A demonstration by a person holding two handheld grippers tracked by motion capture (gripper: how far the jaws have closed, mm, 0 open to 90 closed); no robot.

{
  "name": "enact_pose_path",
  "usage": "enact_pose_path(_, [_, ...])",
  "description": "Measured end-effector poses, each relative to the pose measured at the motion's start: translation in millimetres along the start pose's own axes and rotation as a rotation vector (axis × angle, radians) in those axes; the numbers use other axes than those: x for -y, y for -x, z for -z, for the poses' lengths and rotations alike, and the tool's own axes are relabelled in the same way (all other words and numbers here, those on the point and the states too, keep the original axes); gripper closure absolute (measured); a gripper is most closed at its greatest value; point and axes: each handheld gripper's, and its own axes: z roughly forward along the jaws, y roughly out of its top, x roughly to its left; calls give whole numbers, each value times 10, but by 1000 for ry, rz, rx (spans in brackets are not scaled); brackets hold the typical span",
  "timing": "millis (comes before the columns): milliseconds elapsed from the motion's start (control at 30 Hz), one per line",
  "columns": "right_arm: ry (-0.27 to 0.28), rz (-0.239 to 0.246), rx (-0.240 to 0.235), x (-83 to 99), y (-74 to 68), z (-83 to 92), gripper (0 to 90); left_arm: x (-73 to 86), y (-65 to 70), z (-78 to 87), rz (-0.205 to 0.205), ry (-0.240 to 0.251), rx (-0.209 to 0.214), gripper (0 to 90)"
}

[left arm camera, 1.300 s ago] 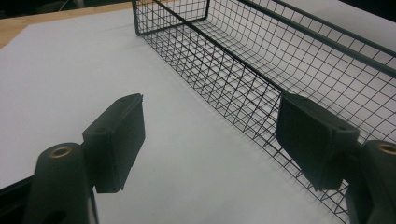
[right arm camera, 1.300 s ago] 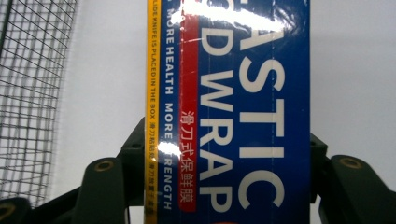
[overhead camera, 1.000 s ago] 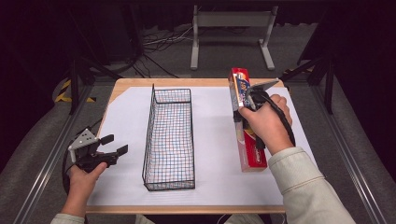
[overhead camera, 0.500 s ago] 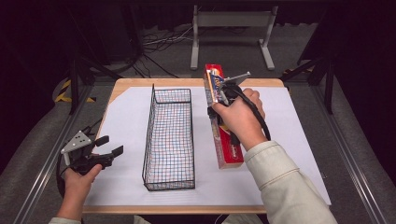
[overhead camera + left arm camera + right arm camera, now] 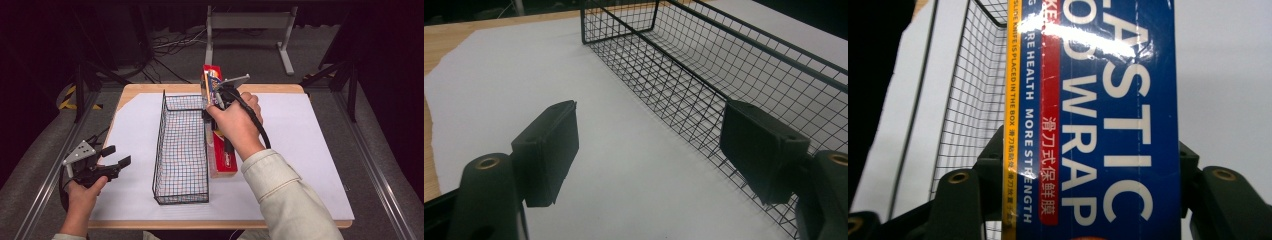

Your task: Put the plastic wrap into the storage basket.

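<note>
A long blue and red plastic wrap box (image 5: 220, 152) (image 5: 1098, 125) lies lengthwise close along the right wall of a black wire basket (image 5: 160, 145). My right gripper (image 5: 217, 99) (image 5: 1088, 170) is shut on the box across its width, one jaw on each long side. The basket (image 5: 968, 100) shows just left of the box in the right gripper view. My left gripper (image 5: 117, 155) (image 5: 649, 145) rests open near the table's front left, its jaws wide apart with nothing between them, pointing at the basket's (image 5: 704, 65) left wall.
A white sheet (image 5: 310, 140) covers most of the wooden table (image 5: 145, 92), with bare room on its right half. A metal stand (image 5: 250, 20) and cables lie on the floor behind the table. The basket has nothing in it.
My right gripper has carried the box leftwards from the right part of the sheet to the basket's right wall. The left gripper has stayed put.
</note>
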Motion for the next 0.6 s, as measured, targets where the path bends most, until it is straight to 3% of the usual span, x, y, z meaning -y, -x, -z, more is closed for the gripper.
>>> enact_pose_path(67, [-6, -34, -35, 3, -25, 0, 407, -4, 0, -10, 1, 2, 5, 242])
enact_pose_path(233, [8, -43, -68, 14, -114, -21, 407, -24, -3, -47, 2, 4, 11, 242])
enact_pose_path(600, [25, -68, -47, 44, -262, -243, 407, -59, 13, -141, -8, 1, 29, 243])
